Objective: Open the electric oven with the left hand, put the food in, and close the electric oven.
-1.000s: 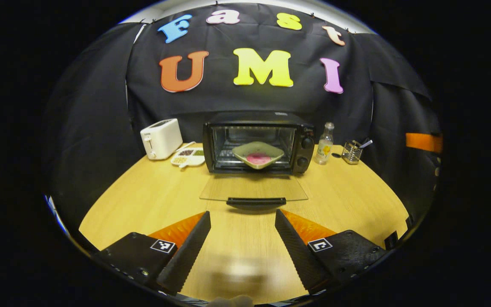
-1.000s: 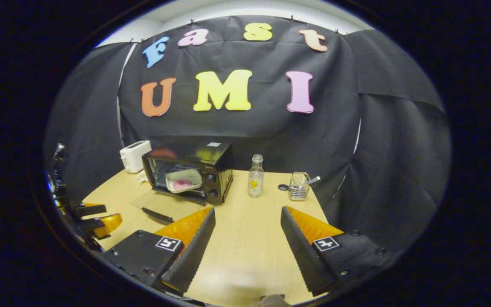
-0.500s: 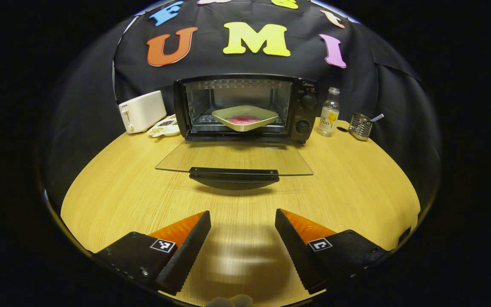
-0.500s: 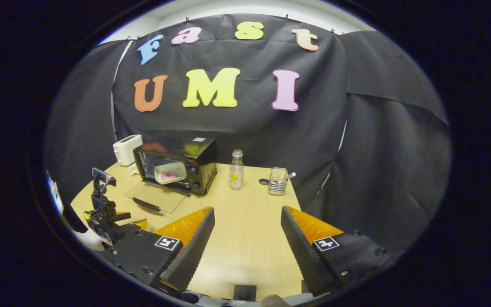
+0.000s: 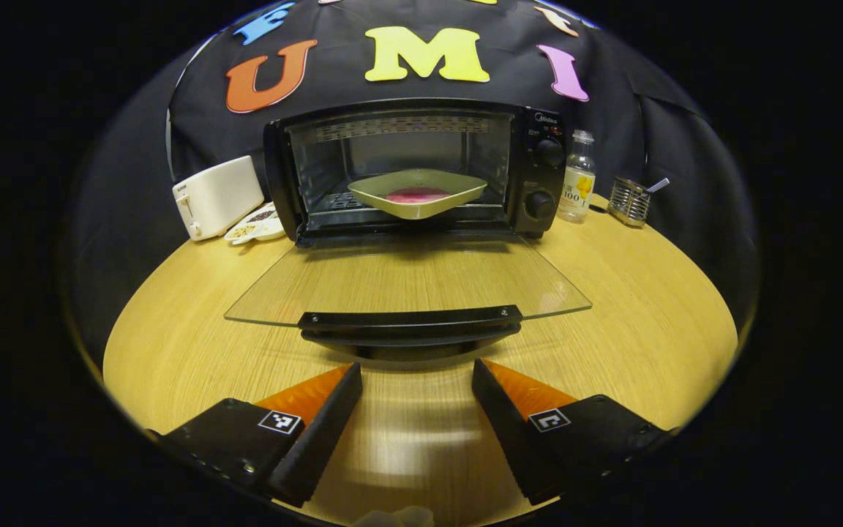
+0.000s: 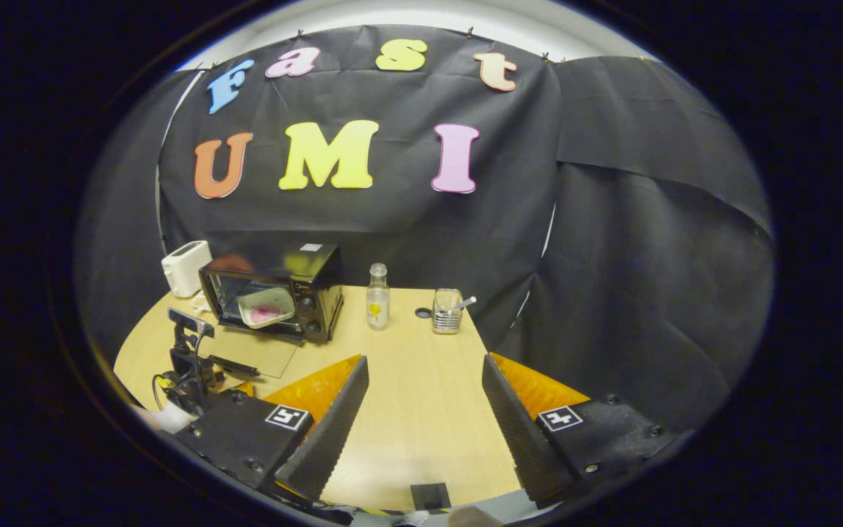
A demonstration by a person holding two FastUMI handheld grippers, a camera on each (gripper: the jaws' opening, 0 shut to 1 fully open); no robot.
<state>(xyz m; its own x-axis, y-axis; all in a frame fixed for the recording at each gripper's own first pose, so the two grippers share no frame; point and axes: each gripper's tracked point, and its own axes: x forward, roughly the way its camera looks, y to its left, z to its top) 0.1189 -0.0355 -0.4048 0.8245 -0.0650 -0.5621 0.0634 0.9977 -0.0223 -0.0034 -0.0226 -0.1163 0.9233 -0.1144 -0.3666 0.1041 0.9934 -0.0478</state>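
Left gripper view has the white toaster (image 5: 216,196) at far left, with a small snack dish (image 5: 255,227) half hidden beside it. Next is the black electric oven (image 5: 414,172); its flat glass door (image 5: 407,282) lies open, and the pink food (image 5: 416,195) sits inside on a square plate (image 5: 417,199). Further right stand a clear bottle (image 5: 577,178) and a wire holder (image 5: 631,204). The left gripper (image 5: 417,421) is spread apart near the door's handle (image 5: 410,322), holding nothing. The right gripper (image 6: 425,424) is apart too, over bare wooden table (image 6: 421,380).

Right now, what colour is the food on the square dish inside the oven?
Pink food on a pale green square dish; clearest in the left gripper view.
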